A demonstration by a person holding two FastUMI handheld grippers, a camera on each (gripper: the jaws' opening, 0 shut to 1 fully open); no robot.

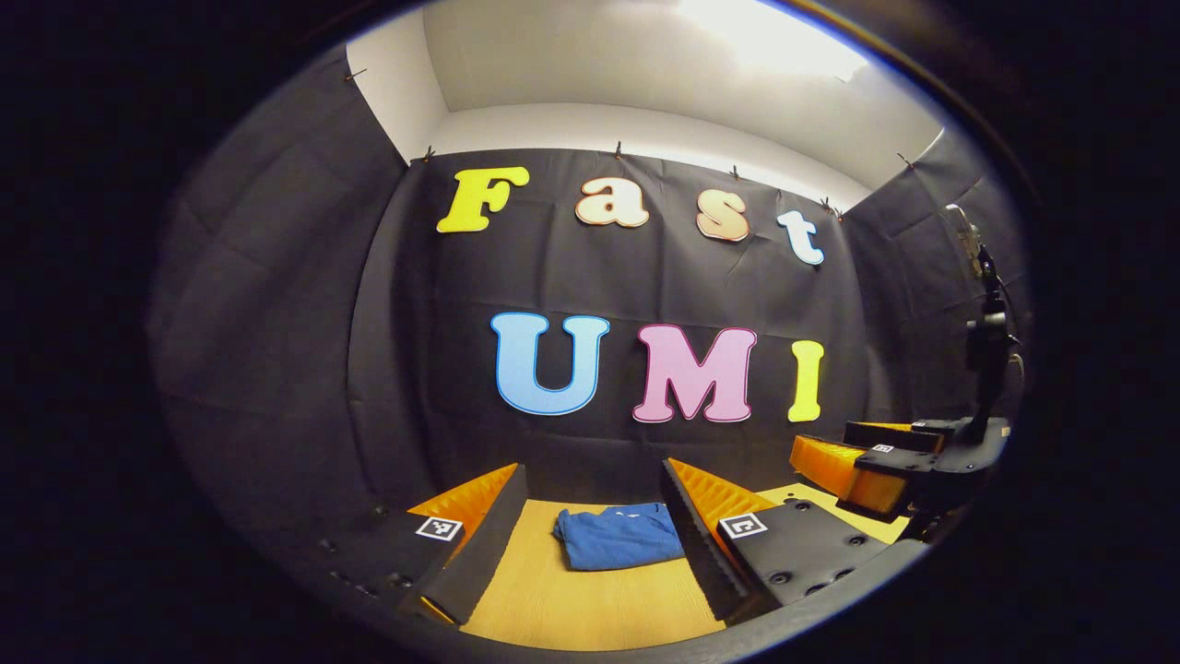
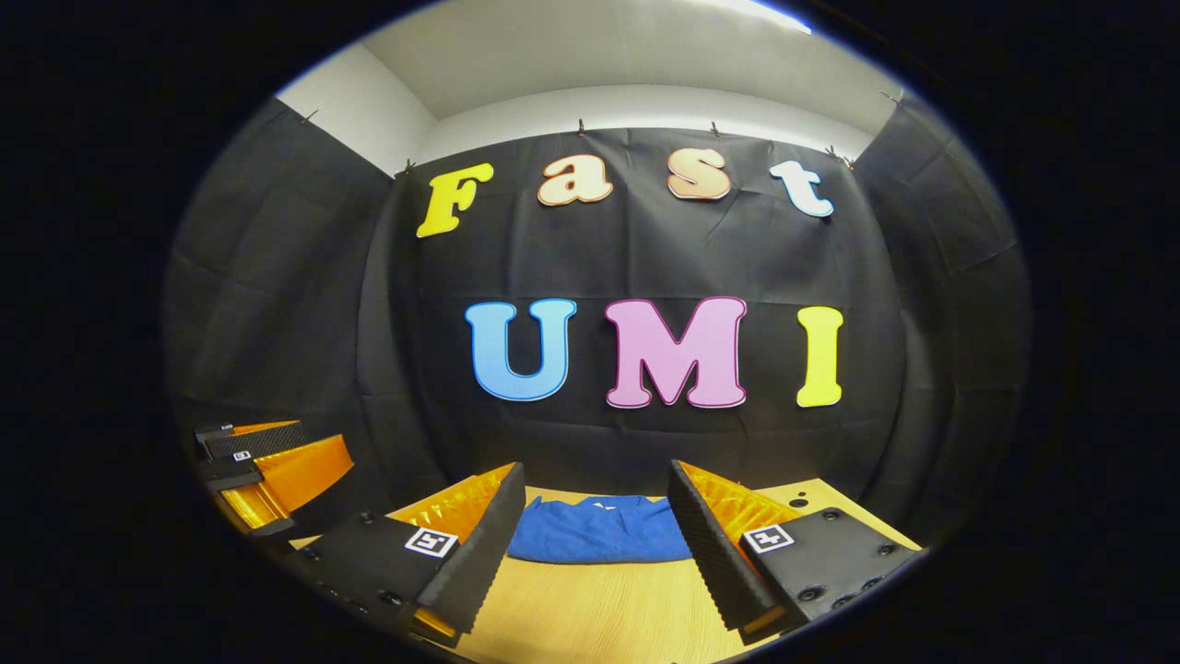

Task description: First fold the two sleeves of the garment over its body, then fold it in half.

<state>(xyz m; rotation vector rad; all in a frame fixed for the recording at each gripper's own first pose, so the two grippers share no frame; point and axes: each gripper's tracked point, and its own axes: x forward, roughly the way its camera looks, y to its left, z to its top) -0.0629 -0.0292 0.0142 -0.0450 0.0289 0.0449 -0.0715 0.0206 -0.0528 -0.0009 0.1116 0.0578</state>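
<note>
A light wooden table [image 1: 590,599] with a fine, even grain carries the scene, its surface running back to the foot of the black cloth wall. On it lies a blue garment [image 1: 616,535], folded into a compact, roughly rectangular bundle near the table's far edge (a small pale patch, possibly a neck label, shows at its top edge). In the right gripper view the same table [image 2: 590,609] and garment [image 2: 599,530] appear, the cloth lying flat, with a small dark dot on the wood off to the right.
</note>
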